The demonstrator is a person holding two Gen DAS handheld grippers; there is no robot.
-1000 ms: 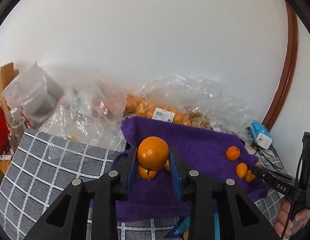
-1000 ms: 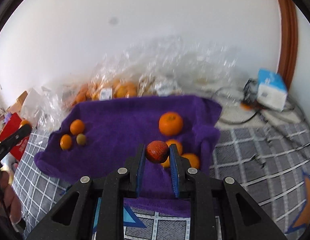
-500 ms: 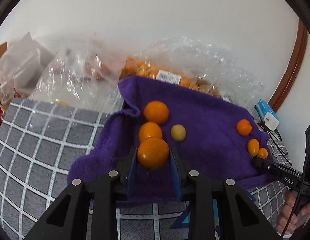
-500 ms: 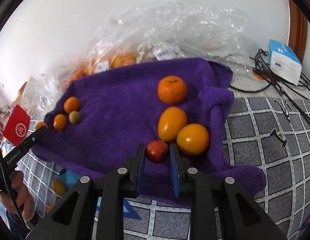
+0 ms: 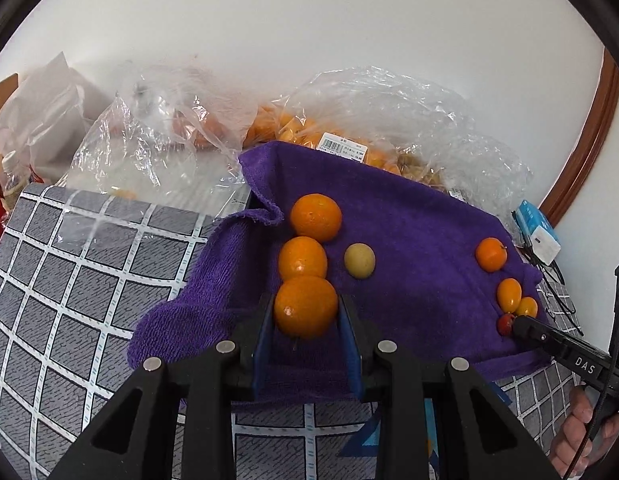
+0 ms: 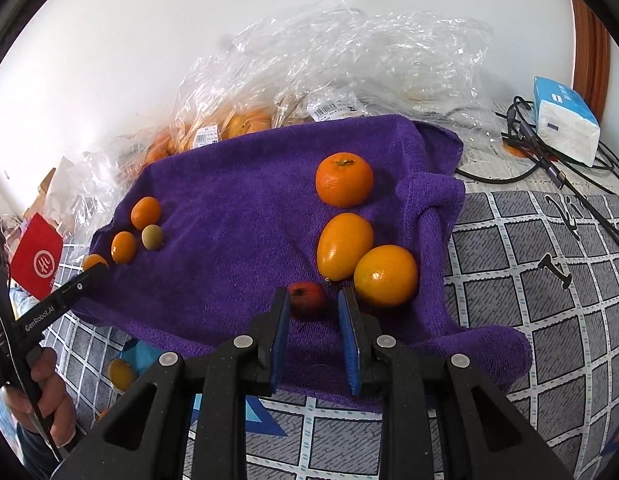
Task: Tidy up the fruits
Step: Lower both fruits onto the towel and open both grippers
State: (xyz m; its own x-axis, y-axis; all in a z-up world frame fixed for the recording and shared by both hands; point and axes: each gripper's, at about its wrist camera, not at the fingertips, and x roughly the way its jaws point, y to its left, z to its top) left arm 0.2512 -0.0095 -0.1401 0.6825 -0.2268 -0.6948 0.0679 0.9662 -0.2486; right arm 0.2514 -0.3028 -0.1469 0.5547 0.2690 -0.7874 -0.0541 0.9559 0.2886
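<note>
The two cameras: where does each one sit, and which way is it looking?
Left wrist: sits on the left gripper, looking forward and down along its fingers at the orange they hold over a purple towel; the right gripper and right hand show at right.
Right wrist: sits on the right gripper, looking down at a red fruit between its fingers; the left gripper and left hand show at left.
Shared: the towel, the fruit, the bags.

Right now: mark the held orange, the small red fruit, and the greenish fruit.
held orange (image 5: pixel 305 306): left wrist view, middle of its front face, between the blue pads.
small red fruit (image 6: pixel 307 300): right wrist view, middle of its top.
greenish fruit (image 5: pixel 359 260): left wrist view, centre of fruit.
</note>
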